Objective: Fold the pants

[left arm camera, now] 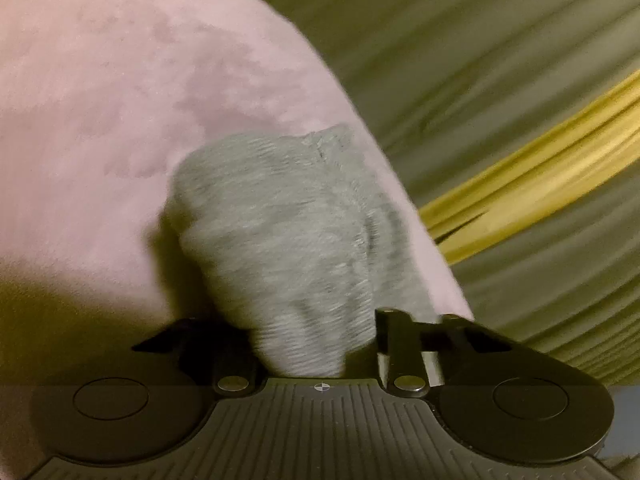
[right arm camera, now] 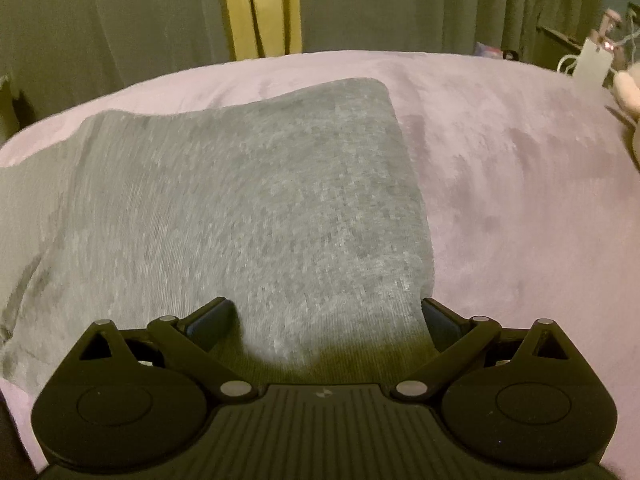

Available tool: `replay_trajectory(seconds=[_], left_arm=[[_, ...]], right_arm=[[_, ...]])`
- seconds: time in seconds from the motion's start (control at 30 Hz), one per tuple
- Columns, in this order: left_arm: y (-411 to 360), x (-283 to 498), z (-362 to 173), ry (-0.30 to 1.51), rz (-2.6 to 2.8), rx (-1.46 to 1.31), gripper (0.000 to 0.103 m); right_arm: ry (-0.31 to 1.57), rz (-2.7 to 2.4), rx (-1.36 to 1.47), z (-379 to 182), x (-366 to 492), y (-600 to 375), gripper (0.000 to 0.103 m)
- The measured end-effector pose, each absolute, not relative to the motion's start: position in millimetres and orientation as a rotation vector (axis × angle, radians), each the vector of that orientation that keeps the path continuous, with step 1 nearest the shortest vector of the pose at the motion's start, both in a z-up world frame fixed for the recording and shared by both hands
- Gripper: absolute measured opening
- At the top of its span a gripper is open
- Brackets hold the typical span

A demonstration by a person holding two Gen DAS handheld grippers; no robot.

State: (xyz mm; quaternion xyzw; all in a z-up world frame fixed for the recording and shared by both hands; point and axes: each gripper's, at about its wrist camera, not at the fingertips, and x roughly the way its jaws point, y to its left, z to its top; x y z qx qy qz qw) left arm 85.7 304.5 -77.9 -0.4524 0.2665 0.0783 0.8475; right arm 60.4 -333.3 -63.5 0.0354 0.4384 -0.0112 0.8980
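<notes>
My left gripper (left arm camera: 316, 344) pinched the pants (left arm camera: 280, 220), stretching up-frame; right gripper (right arm camera: 328, 320) straddled them, spread.

Readable text: none in either view.
Gripper body (left arm camera: 320, 432): a small round crosshair mark at the top centre, no letters.
Right gripper body (right arm camera: 320, 432): a faint small mark at the top centre, too dim to read.

Dim warm light, motion blur, fisheye warping
</notes>
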Motion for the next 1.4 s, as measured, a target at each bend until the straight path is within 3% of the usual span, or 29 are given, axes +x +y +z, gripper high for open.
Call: replay_trajectory(seconds=[0.23, 0.4, 0.53, 0.6, 0.67, 0.7, 0.73, 0.83, 0.93, 1.13, 1.3, 1.4], left_arm=[[258, 62, 2, 0.434, 0.104, -0.726, 0.02], [174, 41, 77, 0.303, -0.08, -0.518, 0.02], [80, 39, 105, 0.309, -0.266, -0.383, 0.021], [22, 42, 99, 0.363, -0.339, -0.267, 0.029], [-27, 46, 80, 0.445, -0.4, -0.196, 0.076], [-53, 44, 65, 0.484, -0.433, -0.15, 0.087], [-71, 42, 54, 0.523, -0.45, -0.104, 0.094], [-107, 39, 22, 0.658, -0.495, 0.069, 0.094], [-94, 35, 14, 0.688, -0.421, 0.079, 0.095], [7, 26, 0, 0.734, -0.146, -0.253, 0.098], [55, 20, -11, 0.772, 0.204, -0.309, 0.098], [67, 21, -12, 0.796, 0.333, -0.247, 0.098]], right_arm=[[0.9, -0.02, 0.159, -61, 60, -347, 0.099], [0.868, -0.029, 0.238, -54, 57, -362, 0.099], [0.783, -0.052, 0.248, -43, 49, -369, 0.099], [0.751, -0.068, 0.259, -38, 44, -372, 0.099], [0.725, -0.085, 0.286, -34, 39, -379, 0.099], [0.716, -0.091, 0.303, -33, 39, -383, 0.099], [0.707, -0.102, 0.325, -32, 37, -387, 0.099], [0.693, -0.119, 0.382, -29, 34, -399, 0.099], [0.688, -0.097, 0.447, -31, 33, -405, 0.099], [0.674, 0.074, 0.532, -27, 35, -401, 0.099], [0.751, 0.184, 0.606, -28, 48, -389, 0.098], [0.838, 0.213, 0.662, -41, 58, -384, 0.081]])
